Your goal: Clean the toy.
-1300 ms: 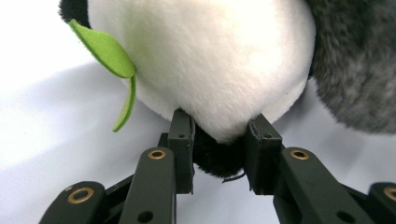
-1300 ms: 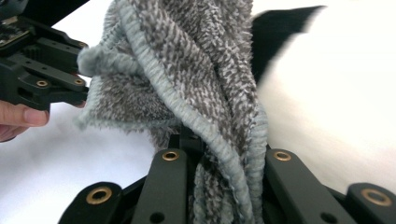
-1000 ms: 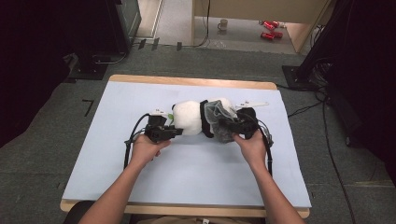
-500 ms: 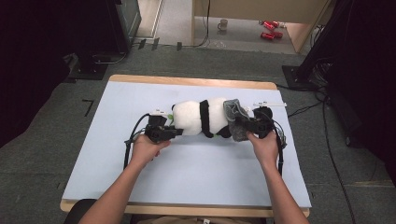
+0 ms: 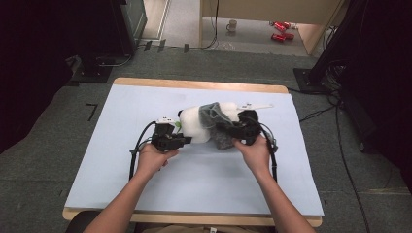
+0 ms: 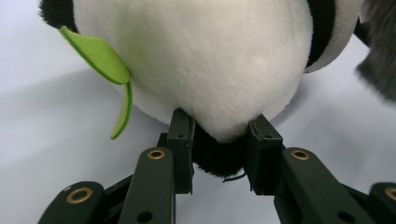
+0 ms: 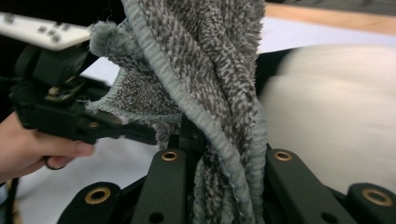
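Observation:
A black-and-white panda plush [image 5: 194, 124] lies in the middle of the pale blue table top [image 5: 121, 111]. My left gripper [image 5: 187, 141] is shut on its near end; in the left gripper view the jaws pinch the fur [image 6: 210, 60] at my left gripper [image 6: 219, 135], beside a green felt leaf [image 6: 100, 56]. My right gripper [image 5: 228, 132] is shut on a grey towel cloth [image 5: 214, 114] that drapes against the plush. In the right gripper view the cloth [image 7: 205, 70] stands bunched between the jaws of my right gripper [image 7: 219, 149], with white fur [image 7: 336, 107] to its right.
The table's wooden edge [image 5: 194, 85] runs along the far side. On the floor beyond stand a mug [image 5: 232, 24] and red cans [image 5: 279, 30]. Dark equipment [image 5: 97, 29] is at the far left, and cables [image 5: 340, 126] trail on the floor at the right.
The right gripper swung out to the right with the grey cloth, then came back left against the plush. The left gripper and the plush kept still.

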`<state>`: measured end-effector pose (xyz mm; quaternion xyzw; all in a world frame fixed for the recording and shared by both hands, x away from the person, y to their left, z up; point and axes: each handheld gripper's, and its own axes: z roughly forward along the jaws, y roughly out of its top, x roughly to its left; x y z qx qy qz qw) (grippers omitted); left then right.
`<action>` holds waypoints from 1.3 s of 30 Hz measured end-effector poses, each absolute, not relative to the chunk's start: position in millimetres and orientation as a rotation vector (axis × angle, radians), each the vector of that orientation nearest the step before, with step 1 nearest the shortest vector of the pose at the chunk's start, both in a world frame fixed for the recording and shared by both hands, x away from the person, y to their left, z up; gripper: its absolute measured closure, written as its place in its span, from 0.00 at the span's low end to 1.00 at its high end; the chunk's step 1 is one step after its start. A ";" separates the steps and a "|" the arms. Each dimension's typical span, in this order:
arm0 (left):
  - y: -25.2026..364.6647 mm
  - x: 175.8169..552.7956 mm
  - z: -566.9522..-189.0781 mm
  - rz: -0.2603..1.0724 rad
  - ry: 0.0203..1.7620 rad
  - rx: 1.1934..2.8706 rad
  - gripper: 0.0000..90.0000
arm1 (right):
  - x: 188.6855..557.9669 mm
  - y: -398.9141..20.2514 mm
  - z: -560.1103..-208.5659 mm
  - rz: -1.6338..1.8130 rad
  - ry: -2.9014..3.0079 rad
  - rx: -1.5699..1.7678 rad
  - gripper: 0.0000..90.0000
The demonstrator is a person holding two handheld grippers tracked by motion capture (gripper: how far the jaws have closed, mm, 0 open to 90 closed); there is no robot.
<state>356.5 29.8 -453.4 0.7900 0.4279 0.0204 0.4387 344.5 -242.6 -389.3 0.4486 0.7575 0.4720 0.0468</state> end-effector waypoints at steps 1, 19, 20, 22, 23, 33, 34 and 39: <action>29.8 354.5 -452.5 0.050 1.062 1.963 0.76 | 344.5 -234.0 -391.3 1.446 2.344 1.350 0.86; 64.2 365.3 -452.7 0.044 1.119 1.953 0.76 | 358.7 -230.6 -403.1 1.322 2.416 1.347 0.86; 64.2 365.3 -452.7 0.044 1.119 1.953 0.76 | 359.0 -233.6 -402.2 1.312 2.415 1.345 0.86; 63.9 367.2 -453.6 0.045 1.111 1.962 0.76 | 359.2 -240.4 -402.0 1.310 2.404 1.366 0.86; 64.5 369.6 -454.1 0.039 1.105 1.969 0.75 | 359.3 -244.4 -402.2 1.317 2.397 1.378 0.86; 63.6 371.4 -453.9 0.026 1.106 1.986 0.74 | 356.3 -280.2 -401.0 1.334 2.308 1.542 0.86; 63.3 371.8 -453.5 0.026 1.108 1.991 0.74 | 356.8 -286.5 -400.2 1.350 2.301 1.584 0.86; 64.1 371.4 -454.8 0.028 1.078 1.999 0.72 | 358.6 -306.5 -384.0 1.386 2.206 1.643 0.85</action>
